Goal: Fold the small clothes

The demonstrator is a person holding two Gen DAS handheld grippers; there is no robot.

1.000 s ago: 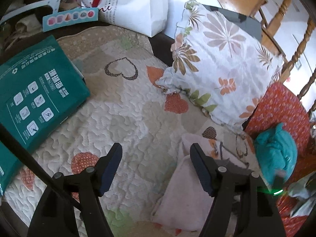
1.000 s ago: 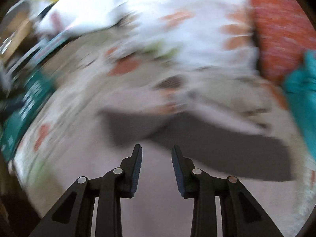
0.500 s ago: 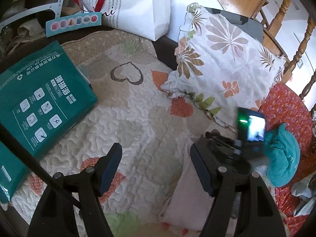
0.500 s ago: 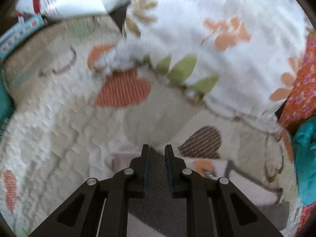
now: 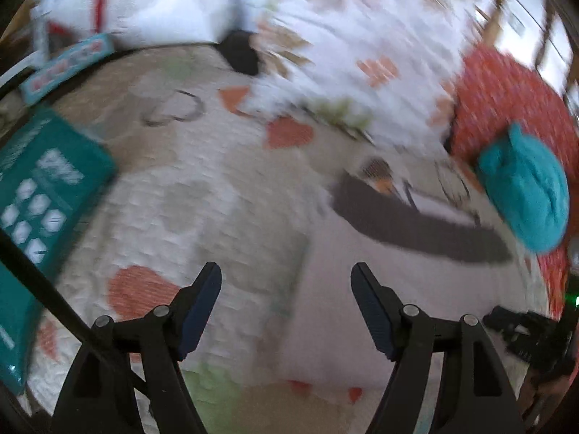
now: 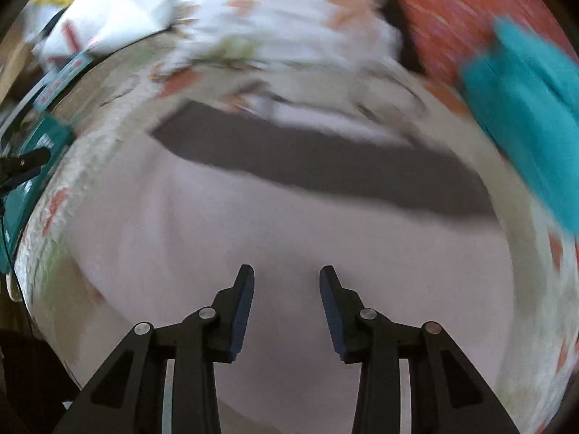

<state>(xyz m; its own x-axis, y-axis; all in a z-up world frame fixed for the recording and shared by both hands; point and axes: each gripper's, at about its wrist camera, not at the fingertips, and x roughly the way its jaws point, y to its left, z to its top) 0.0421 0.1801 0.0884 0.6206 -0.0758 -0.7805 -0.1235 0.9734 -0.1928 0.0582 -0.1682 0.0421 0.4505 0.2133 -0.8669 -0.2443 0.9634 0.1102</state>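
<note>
A small pale pink garment point(image 5: 398, 289) with a dark grey waistband point(image 5: 416, 224) lies flat on the quilted bed cover point(image 5: 217, 188). It fills the right wrist view point(image 6: 289, 238), with its band point(image 6: 318, 166) across the far side. My left gripper point(image 5: 286, 289) is open and empty over the garment's left edge. My right gripper point(image 6: 286, 285) is open and empty above the pink cloth. Both views are motion-blurred.
A teal garment point(image 5: 524, 188) lies on a red cushion point(image 5: 506, 101) at the right. A floral pillow point(image 5: 343, 54) leans at the back. A green box point(image 5: 39, 188) sits at the left, a white bag point(image 5: 144, 3) behind it.
My right gripper has opened and pulled back from the far waistband to above the pink cloth. My left gripper has swung right over the garment's edge. The garment now lies spread wider.
</note>
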